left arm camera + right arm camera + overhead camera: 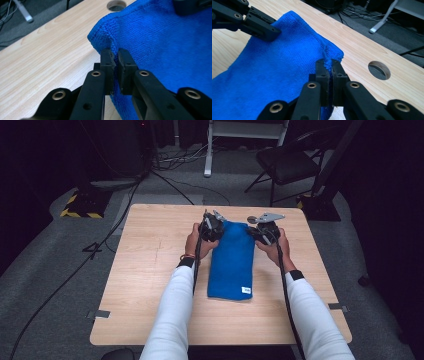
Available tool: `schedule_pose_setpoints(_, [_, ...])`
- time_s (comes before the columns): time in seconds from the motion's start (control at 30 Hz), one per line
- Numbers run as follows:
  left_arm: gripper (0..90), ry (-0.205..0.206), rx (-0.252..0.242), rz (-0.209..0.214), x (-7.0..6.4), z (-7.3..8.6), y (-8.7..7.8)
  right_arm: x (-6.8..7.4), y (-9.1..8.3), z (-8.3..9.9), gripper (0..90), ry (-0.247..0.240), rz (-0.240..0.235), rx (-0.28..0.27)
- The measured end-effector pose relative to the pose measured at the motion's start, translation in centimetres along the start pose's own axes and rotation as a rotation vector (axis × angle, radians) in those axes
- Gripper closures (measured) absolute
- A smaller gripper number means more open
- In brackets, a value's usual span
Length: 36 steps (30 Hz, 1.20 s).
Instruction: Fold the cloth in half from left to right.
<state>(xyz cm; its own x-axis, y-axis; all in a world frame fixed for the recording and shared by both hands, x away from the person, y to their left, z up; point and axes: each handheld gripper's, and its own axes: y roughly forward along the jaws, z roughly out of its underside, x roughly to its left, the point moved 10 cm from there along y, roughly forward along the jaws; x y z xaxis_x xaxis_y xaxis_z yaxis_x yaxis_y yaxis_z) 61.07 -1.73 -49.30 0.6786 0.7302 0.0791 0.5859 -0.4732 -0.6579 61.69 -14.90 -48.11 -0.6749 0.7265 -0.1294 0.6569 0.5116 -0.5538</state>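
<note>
Fingers of both grippers are clamped on the far end of the blue cloth (231, 260), one per corner. Largest first: wooden table (150, 270) carries the cloth, which lies folded into a long strip running from the person's side toward the far edge, white tag (246, 290) at the near right corner. Left gripper (114, 65) pinches the far left corner, right gripper (330, 72) the far right one, w/ a small ridge of terry bunched up between its jaws. Probably held this way, at both corners of one end, so the strip can be lifted evenly and folded back toward the person w/o skewing; that's a judgement, not seen. Rel. to the fingers: cloth edge sits between the pads on each side, fabric spreading away from the jaw tips across the table, rest of it flat. Cable hole (379, 70) in the table lies just beside the right corner, not touching the cloth. Smallest bit: left jaws show a thin gap w/ cloth edge filling it.
</note>
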Motion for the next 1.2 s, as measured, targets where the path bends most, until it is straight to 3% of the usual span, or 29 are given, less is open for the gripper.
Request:
schedule_pose_setpoints(0.1, [84.0, 0.030, -0.003, -0.001, -0.2, 0.2, -0.7, 0.5, -0.6, -0.3, 87.0, -0.004, -0.019, -0.018])
schedule_pose_setpoints(0.27, [84.0, 0.071, -0.019, 0.035, -0.9, 1.1, -2.0, 2.7, -2.0, -0.5, 87.0, -0.065, -0.072, -0.036])
schedule_pose_setpoints(0.37, [83.4, 0.069, -0.031, 0.051, -1.1, 1.8, -2.7, 3.5, -2.3, -0.3, 87.0, -0.077, -0.091, -0.041])
schedule_pose_setpoints(0.53, [82.8, 0.104, -0.034, 0.071, -1.6, 3.2, -3.6, 5.2, -3.0, 1.0, 86.9, -0.104, -0.148, -0.030])
schedule_pose_setpoints(0.67, [81.9, 0.115, -0.049, 0.092, -2.5, 3.9, -4.2, 5.8, -3.6, 1.6, 86.9, -0.106, -0.174, -0.033])
schedule_pose_setpoints(0.83, [79.5, 0.159, -0.042, 0.123, -3.9, 5.3, -5.2, 6.8, -4.7, 2.6, 86.9, -0.112, -0.223, -0.036])
schedule_pose_setpoints(1.2, [77.0, 0.239, -0.045, 0.177, -6.2, 7.8, -7.6, 10.3, -7.7, 4.0, 86.7, -0.185, -0.345, -0.039])
